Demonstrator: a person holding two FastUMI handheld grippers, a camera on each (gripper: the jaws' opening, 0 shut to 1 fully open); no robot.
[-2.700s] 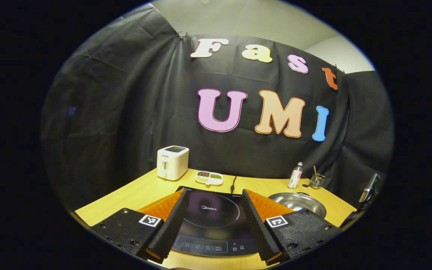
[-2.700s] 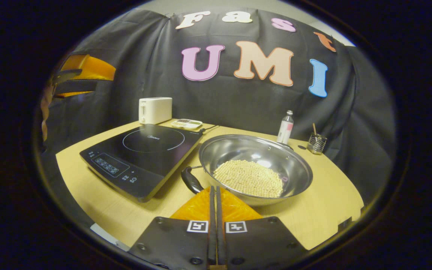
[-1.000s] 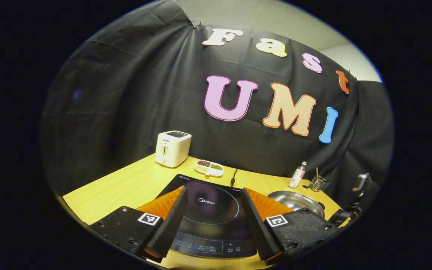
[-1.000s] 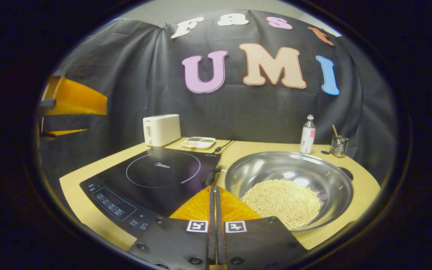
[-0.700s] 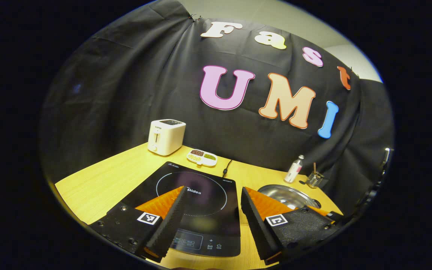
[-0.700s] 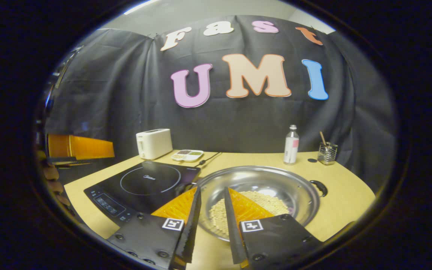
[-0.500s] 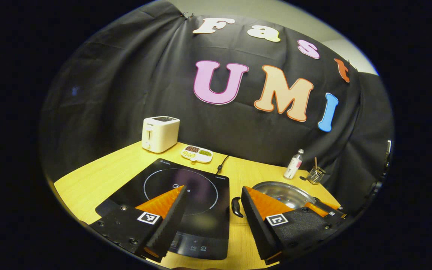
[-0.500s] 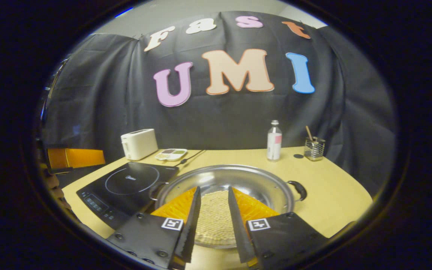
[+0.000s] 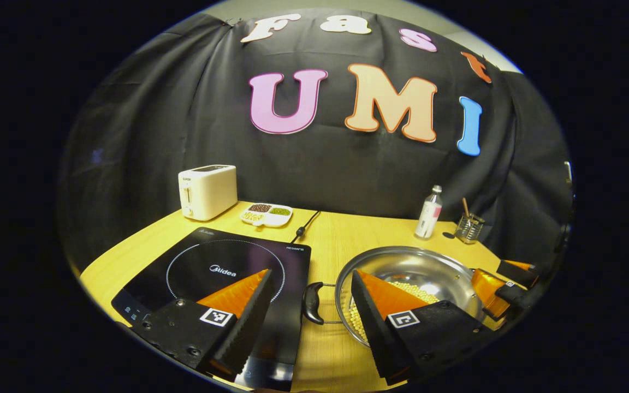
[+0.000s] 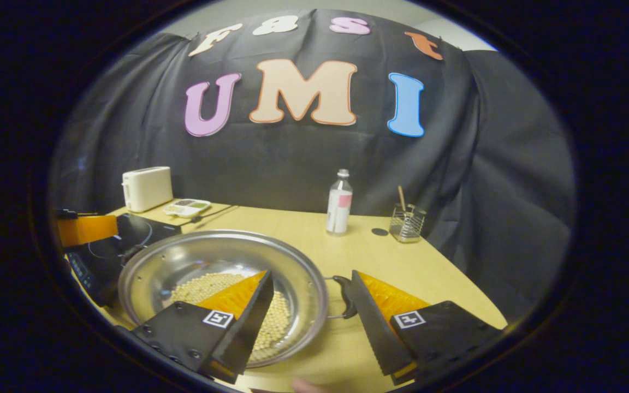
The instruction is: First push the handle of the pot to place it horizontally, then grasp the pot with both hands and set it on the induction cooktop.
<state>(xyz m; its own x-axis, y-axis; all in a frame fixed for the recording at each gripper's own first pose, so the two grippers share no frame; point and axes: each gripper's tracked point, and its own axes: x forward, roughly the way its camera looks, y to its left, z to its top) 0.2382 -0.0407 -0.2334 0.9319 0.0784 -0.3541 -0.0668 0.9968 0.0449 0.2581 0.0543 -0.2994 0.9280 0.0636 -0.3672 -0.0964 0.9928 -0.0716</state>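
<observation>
Pot [image 9: 410,273] sits on table [image 9: 342,234] beside cooktop [image 9: 221,267]. Your left gripper [image 9: 310,305] is released astride its left handle [image 9: 310,303]; your right gripper [image 10: 310,303] is released astride its right handle [image 10: 344,295].

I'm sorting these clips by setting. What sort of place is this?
Likely a mock kitchen in a booth: an induction cooktop, a toaster and a pot of beans on a wooden table.
</observation>
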